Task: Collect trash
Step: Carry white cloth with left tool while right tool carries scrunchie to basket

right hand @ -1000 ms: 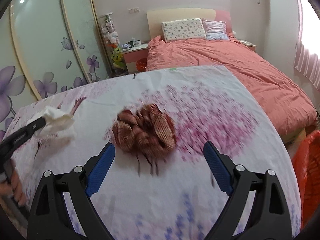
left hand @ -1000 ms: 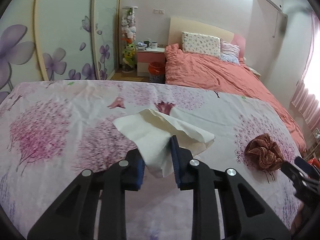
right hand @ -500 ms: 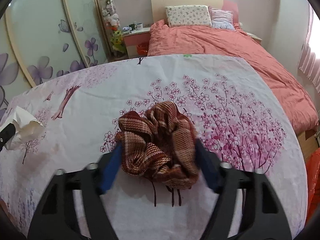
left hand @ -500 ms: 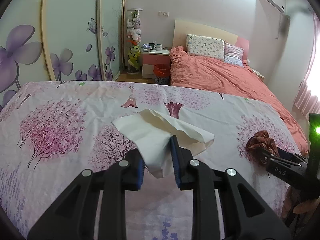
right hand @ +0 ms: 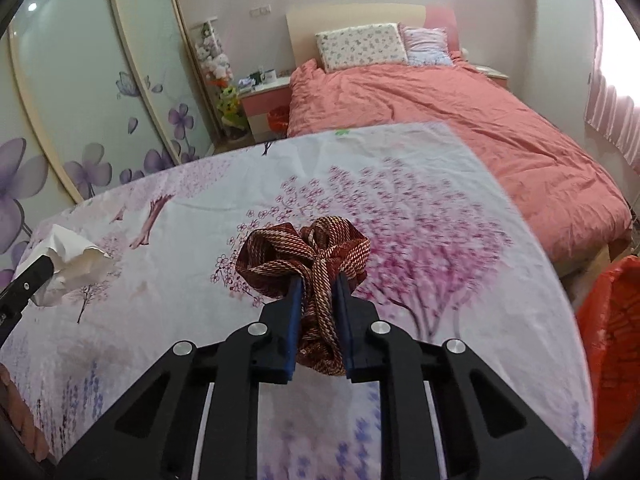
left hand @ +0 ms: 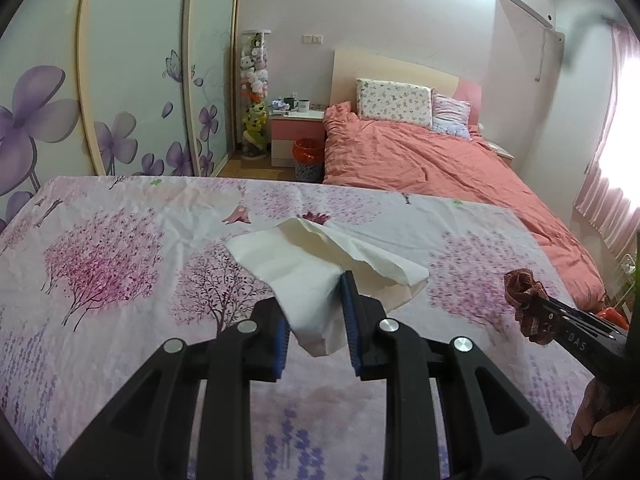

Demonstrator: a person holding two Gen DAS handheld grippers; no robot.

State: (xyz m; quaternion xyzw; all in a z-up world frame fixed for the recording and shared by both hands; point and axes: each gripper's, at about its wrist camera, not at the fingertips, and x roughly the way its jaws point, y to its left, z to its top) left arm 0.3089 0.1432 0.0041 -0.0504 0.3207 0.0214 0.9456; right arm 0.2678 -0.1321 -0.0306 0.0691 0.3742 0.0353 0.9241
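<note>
From the left wrist, the left tool (left hand: pixel 316 320) pinches a white tissue (left hand: pixel 320 268) between its blue pads; the crumpled sheet fans out ahead of the fingertips, above the surface (left hand: pixel 120 264), which is draped in a blossom-print sheet. At the right edge the right tool (left hand: pixel 538 314) comes in with a brown striped rag (left hand: pixel 524 288) bunched at its tip, a hand (left hand: pixel 600 416) showing below it. Beyond the surface stand a bed (left hand: pixel 420 164) with a pink cover, a nightstand (left hand: pixel 296 136), an orange bin (left hand: pixel 308 152) at its foot, and wardrobe doors (left hand: pixel 120 80) painted with purple flowers. From the right wrist, the right tool (right hand: pixel 318 316) has its jaws closing on the rag (right hand: pixel 308 252): the pads squeeze the cloth's middle, and its loops bulge out above and below them over the surface (right hand: pixel 440 240). At the left edge the left tool (right hand: pixel 36 270) grips the tissue (right hand: pixel 74 256), clear of the sheet. An orange bag (right hand: pixel 616 340) shows at the right edge, beside the surface; whether it lines a bin cannot be told.
</note>
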